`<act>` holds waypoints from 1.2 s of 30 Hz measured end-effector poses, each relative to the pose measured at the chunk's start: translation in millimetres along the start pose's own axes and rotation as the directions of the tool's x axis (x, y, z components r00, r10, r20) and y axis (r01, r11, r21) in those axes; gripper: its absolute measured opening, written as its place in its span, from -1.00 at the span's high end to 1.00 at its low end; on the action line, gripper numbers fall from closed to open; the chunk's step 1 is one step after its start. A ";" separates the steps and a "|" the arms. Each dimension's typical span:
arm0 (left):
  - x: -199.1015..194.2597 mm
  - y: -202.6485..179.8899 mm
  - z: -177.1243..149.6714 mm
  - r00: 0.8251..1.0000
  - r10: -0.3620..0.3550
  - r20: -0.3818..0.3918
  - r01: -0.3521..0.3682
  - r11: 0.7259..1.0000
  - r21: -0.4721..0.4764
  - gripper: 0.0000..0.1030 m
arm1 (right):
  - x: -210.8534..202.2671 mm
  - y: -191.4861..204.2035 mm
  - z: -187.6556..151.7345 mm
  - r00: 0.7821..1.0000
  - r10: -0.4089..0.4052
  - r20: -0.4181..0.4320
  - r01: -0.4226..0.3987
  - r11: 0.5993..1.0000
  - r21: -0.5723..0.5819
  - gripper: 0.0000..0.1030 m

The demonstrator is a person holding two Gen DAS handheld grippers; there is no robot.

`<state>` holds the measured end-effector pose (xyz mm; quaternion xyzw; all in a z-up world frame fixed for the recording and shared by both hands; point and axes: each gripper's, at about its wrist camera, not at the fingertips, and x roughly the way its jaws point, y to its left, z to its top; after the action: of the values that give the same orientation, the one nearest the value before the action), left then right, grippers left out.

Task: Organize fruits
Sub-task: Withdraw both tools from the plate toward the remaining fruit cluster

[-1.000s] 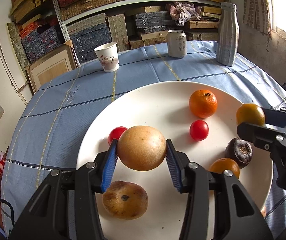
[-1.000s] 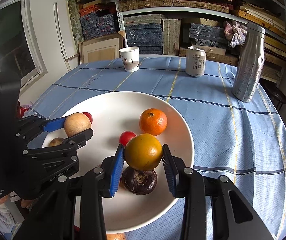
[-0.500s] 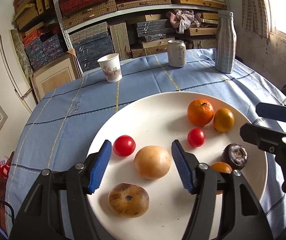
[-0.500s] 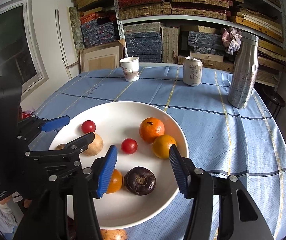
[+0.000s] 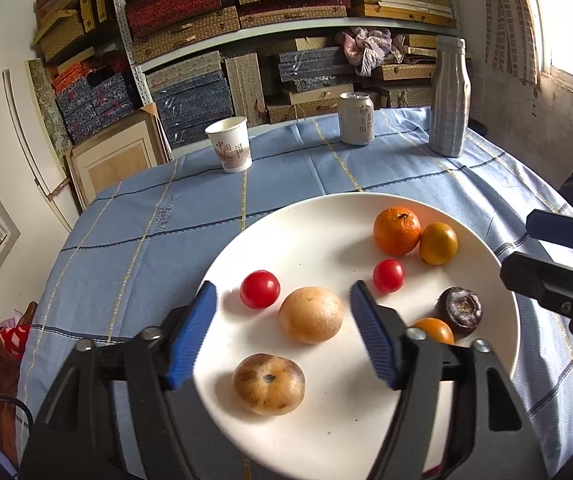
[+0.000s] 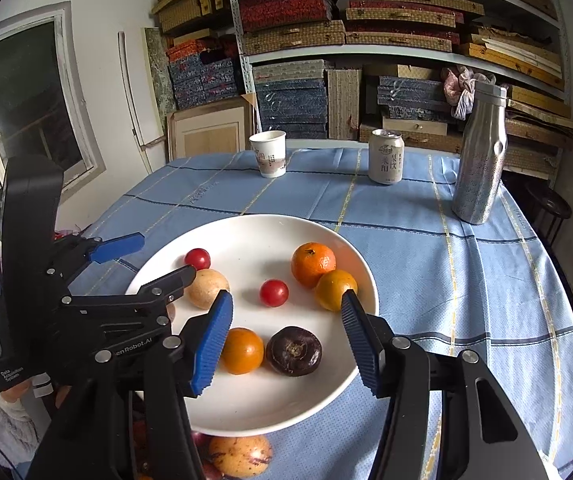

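1. The white plate (image 5: 286, 216) sits on the blue checked tablecloth (image 5: 134, 232) and holds eight fruits, all lying loose.
2. In the left wrist view, a tan round fruit (image 5: 310, 314) lies near the plate's middle, with a red tomato (image 5: 259, 289) just beside it at ten o'clock and a spotted brown fruit (image 5: 268, 384) close by at seven o'clock.
3. A second, smaller tomato (image 5: 388, 276) lies at two o'clock from the tan fruit, apart from it.
4. At the plate's one o'clock edge a tangerine (image 5: 397, 231) touches a yellow-orange fruit (image 5: 438, 243).
5. At four o'clock a dark purple fruit (image 5: 457, 311) sits just beside a small orange (image 5: 432, 330), partly hidden by a finger.
6. The left gripper (image 5: 284, 332) hangs over the plate, its jaws spread wide on either side of the tan fruit and touching nothing.
7. The right gripper (image 6: 286, 338) is likewise wide open and empty above the small orange and purple fruit.
8. More fruit (image 6: 239, 455) lies off the plate at its near edge.
9. At the table's twelve o'clock side stand a paper cup (image 5: 229, 144), a can (image 5: 356, 118) and a metal bottle (image 5: 449, 96).
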<state>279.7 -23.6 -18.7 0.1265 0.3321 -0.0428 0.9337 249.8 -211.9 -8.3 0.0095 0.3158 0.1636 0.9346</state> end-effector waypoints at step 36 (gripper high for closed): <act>-128.9 45.2 -124.2 0.999 0.040 -0.006 -0.041 0.999 -0.030 -0.60 | -84.3 12.4 -105.0 0.995 0.072 0.063 -0.077 0.994 0.081 -0.14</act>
<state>111.4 52.4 -20.8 0.1193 0.3328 -0.0186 0.9352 120.8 -235.5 -41.3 0.0650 0.2935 0.1846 0.9357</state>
